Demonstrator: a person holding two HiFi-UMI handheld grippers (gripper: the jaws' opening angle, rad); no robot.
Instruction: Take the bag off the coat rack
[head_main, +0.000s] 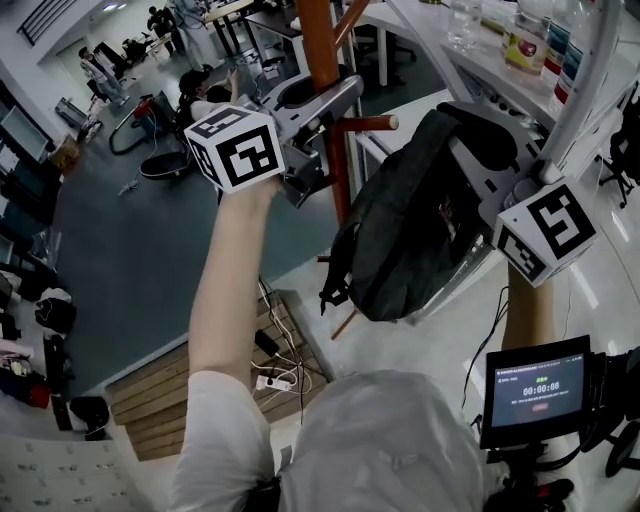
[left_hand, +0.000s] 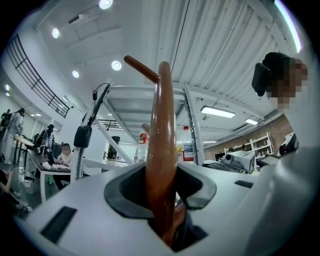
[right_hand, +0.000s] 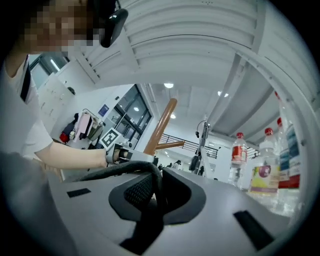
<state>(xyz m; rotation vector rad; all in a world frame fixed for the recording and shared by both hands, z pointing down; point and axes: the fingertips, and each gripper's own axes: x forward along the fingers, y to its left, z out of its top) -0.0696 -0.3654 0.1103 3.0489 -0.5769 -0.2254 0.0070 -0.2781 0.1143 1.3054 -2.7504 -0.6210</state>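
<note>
- Left gripper (left_hand: 162, 200) is clamping the coat rack (head_main: 320, 60) by its post, its jaws standing partway apart with the pole pressed between them.
- That post is showing as a smooth, round, reddish-brown wooden pole, running upright, with slim round pegs branching off it at angles.
- One peg (head_main: 365, 124) is sticking out sideways toward the right, its blunt end lying just beside the bag's top.
- Hanging right of the post, the bag (head_main: 410, 220) is a black backpack of soft, matte woven fabric, rounded and slumping, with loose straps dangling at its lower end.
- Its long axis is running roughly top to bottom, the top pointing up toward the right gripper and the bottom toward the floor.
- Right gripper (right_hand: 150, 200) is pinching the bag's thick black strap (right_hand: 125, 170) in narrow jaws, the strap arching out ahead of them.
- Clear plastic bottles (head_main: 525, 40) with coloured labels are standing on the white counter (head_main: 480, 75) at far right.
</note>
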